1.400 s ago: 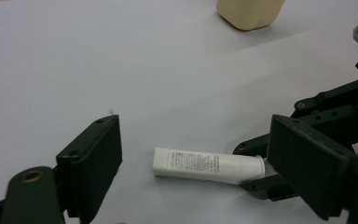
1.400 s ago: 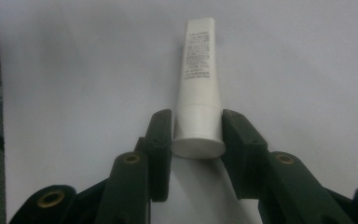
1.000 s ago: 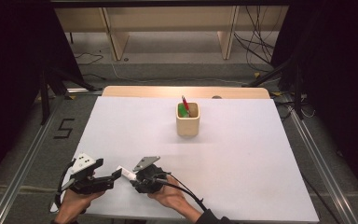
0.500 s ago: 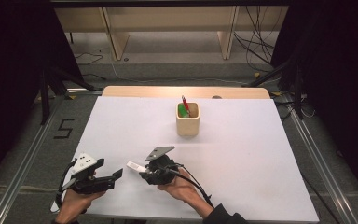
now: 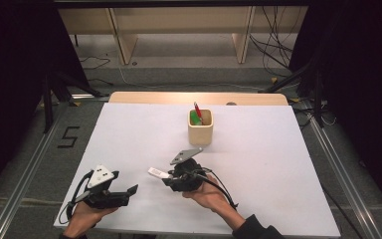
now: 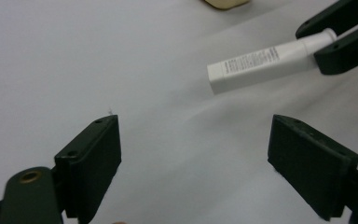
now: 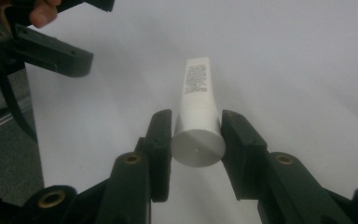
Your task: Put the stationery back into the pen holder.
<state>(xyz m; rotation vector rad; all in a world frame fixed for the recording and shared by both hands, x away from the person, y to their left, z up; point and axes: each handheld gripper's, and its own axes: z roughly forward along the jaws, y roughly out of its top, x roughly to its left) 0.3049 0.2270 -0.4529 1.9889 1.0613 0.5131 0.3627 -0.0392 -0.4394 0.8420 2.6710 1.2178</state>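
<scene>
Small white plastic tube (image 5: 157, 173) between jaws of right gripper (image 5: 165, 178), near centre of white table (image 5: 278, 169). Left gripper (image 5: 132, 189) left of tube, apart. Pale square wooden cup (image 5: 200, 127) farther back, pens (image 5: 197, 112) inside.

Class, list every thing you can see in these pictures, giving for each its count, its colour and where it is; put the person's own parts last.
Tube: one, white with small print, clamped at its cap end in the right gripper, above the table's near middle.
Cup: one, beige, on the table beyond its middle.
Items in the cup: a red stick and something green, too small to tell more.
Table: one, white top, wooden strip at its far edge.
Shelf unit: one, pale wood, on the floor behind.
Left gripper: black, jaws open, near left of the table.
Right gripper: black, shut on the tube.
Hands: two, at the near edge.
</scene>
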